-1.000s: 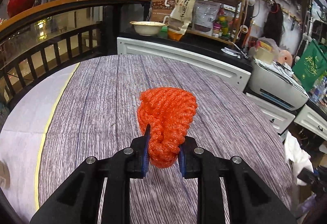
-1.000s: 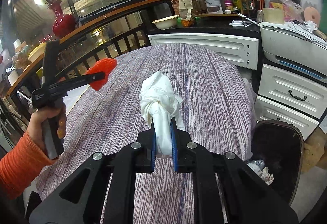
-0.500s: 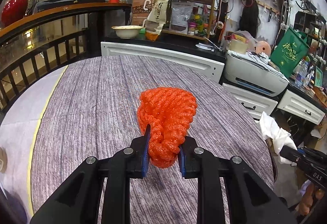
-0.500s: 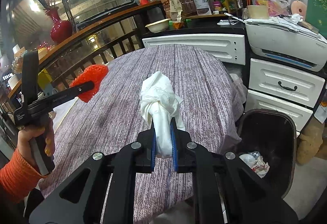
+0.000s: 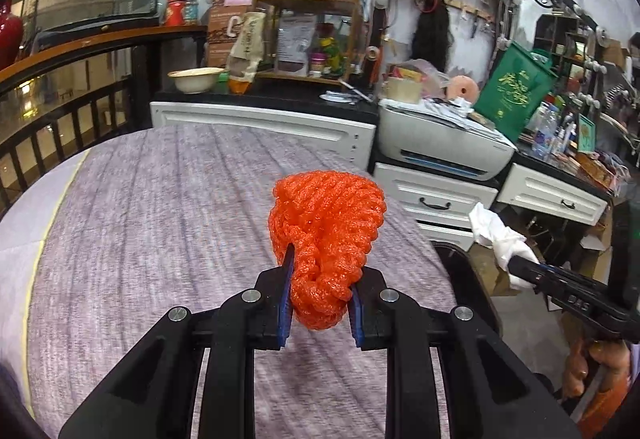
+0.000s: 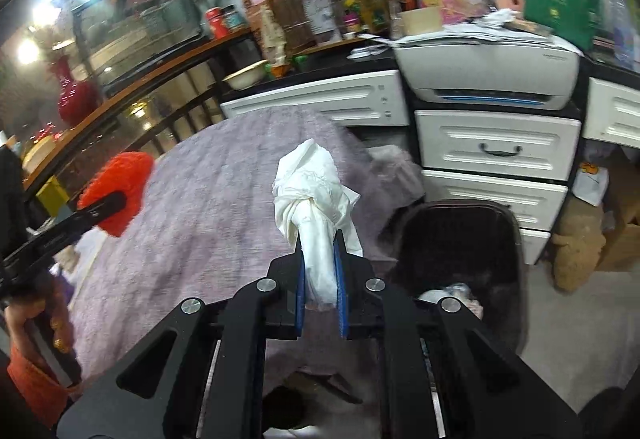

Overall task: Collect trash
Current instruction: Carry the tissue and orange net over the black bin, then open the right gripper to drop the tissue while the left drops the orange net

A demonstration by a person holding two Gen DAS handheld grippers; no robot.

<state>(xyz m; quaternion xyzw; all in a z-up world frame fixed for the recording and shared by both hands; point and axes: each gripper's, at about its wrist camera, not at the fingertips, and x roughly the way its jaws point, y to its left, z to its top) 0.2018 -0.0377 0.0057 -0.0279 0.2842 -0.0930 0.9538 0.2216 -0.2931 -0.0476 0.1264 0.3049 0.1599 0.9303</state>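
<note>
both claws swung right off desk (image 5: 160,207): right claw (image 6: 322,291) gripping white tissue (image 6: 316,195) near bin (image 6: 460,239), left claw (image 5: 320,299) clamping orange net (image 5: 326,223). drop next, probably

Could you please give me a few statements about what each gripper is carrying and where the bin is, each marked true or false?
1. The left gripper is shut on the orange foam net. True.
2. The right gripper is open and empty. False: it clamps the white crumpled tissue.
3. The trash bin already holds some rubbish. True.
4. The orange foam net lies on the table. False: it is held above it.
</note>
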